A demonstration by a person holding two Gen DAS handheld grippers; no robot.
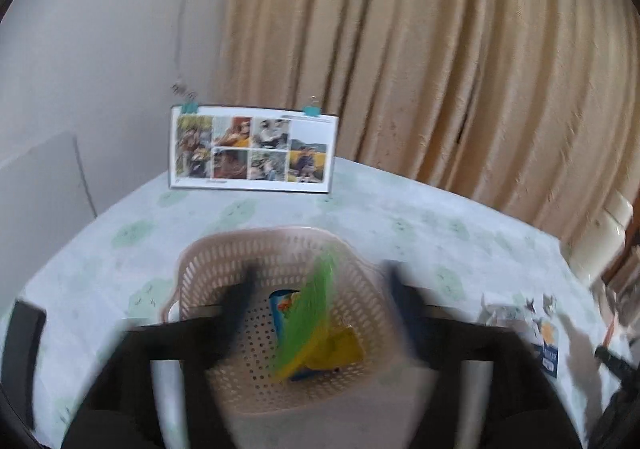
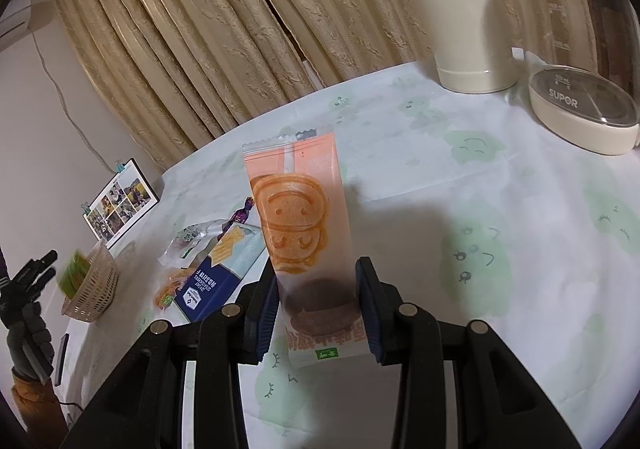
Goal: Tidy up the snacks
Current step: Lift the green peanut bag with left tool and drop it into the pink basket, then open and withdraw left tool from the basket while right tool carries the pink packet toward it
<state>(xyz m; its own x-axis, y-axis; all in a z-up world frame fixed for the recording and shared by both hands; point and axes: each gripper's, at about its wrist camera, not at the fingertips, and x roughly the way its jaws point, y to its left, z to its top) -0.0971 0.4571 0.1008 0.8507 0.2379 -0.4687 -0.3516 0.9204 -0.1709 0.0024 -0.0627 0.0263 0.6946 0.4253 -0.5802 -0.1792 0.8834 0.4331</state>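
table point(image 2: 400, 177), green-print cloth | my right gripper point(image 2: 316, 301) pinching orange packet point(image 2: 298, 209), long axis upright | basket point(image 2: 94, 285) far left | left gripper point(image 1: 320, 289) spread over it, nearer

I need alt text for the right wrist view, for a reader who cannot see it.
The right gripper holds an orange snack packet upright above the table. More snacks and a basket lie to the left; a white jug and a kettle stand behind.
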